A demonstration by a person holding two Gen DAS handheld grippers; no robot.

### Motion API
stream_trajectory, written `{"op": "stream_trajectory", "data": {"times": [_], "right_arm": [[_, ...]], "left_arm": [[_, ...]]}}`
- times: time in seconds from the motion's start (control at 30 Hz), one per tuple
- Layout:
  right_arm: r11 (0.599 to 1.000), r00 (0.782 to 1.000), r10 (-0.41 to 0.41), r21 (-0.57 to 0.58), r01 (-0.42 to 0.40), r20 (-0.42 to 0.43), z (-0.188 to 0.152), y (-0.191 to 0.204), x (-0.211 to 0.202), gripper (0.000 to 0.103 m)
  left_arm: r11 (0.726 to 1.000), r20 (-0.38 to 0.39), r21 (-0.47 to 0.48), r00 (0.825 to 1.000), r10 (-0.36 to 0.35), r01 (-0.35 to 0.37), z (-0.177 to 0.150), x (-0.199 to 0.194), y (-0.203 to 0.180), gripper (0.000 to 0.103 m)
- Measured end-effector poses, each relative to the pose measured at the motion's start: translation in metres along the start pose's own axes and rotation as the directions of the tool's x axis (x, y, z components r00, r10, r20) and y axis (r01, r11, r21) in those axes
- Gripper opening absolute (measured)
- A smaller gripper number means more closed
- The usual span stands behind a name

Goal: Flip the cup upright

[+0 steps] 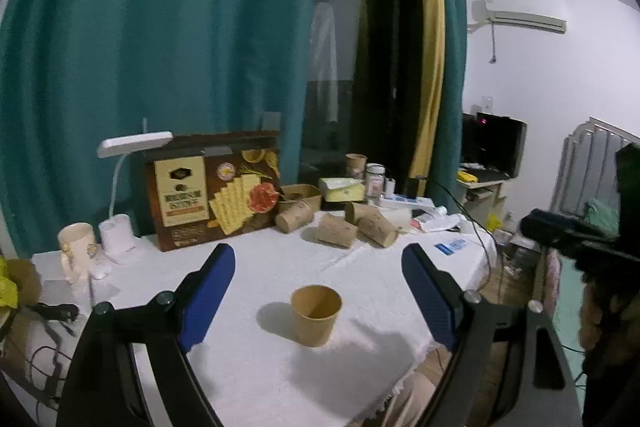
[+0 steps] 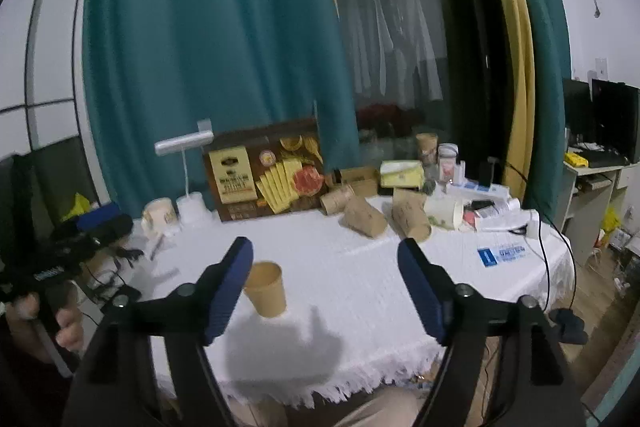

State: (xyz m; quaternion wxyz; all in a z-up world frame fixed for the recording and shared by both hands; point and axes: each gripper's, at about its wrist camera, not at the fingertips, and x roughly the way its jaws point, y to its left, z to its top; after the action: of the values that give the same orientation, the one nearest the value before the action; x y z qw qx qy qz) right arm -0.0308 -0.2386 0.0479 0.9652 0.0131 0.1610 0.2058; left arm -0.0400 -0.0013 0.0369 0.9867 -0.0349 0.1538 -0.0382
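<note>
We see the cup (image 1: 316, 315) standing upright on the white-clothed surface (image 1: 248, 347), mouth up, toward the near edge, with its shadow falling to the left. Our left hand-held gripper (image 1: 318, 275) hangs above it with the blue fingers (image 1: 208, 295) spread wide, one to either side of the cup and clear of it, gripping nothing. From the right wrist view the cup (image 2: 266, 289) sits just beside the left finger of our right hand-held gripper (image 2: 325, 281); we cannot tell whether finger and cup touch. That gripper is also spread wide and holds nothing. At the back of the surface a cracker box (image 1: 214, 189) leans against the teal curtain (image 1: 160, 47), with a white desk lamp (image 1: 120, 187) and a pale mug (image 1: 76, 247) to its left. Right of the box several paper cups (image 1: 336, 231) lie on their sides, close together. Behind them stand a yellow tissue box (image 1: 342, 189) and a jar (image 1: 375, 179). A blue card (image 2: 502, 253) lies flat near the right edge of the surface. The left gripper's body also shows at the left edge of the right wrist view, in a hand (image 2: 68, 327).
</note>
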Motion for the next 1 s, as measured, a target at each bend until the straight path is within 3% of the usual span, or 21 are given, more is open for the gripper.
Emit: {"op": "stream_trajectory", "data": {"times": [0.1,0.5,1.0], "right_arm": [[1.0,1.0,0.01,-0.008,-0.01,0.025,0.002,0.008,-0.005,0.08],[0.999,1.0,-0.014,-0.036,0.013,-0.026,-0.01,0.029,0.022,0.081],[0.999,0.999,-0.017,-0.038,0.016,-0.043,-0.014,0.033,0.028,0.081]], "left_arm": [[1.0,-0.019,-0.005,1.0,0.025,-0.025,-0.003,-0.001,0.009,0.086],[0.995,0.025,-0.002,0.995,0.097,-0.097,-0.016,-0.015,0.029,0.086],[0.994,0.018,-0.018,0.994,0.104,-0.104,-0.023,-0.017,0.041,0.086]]}}
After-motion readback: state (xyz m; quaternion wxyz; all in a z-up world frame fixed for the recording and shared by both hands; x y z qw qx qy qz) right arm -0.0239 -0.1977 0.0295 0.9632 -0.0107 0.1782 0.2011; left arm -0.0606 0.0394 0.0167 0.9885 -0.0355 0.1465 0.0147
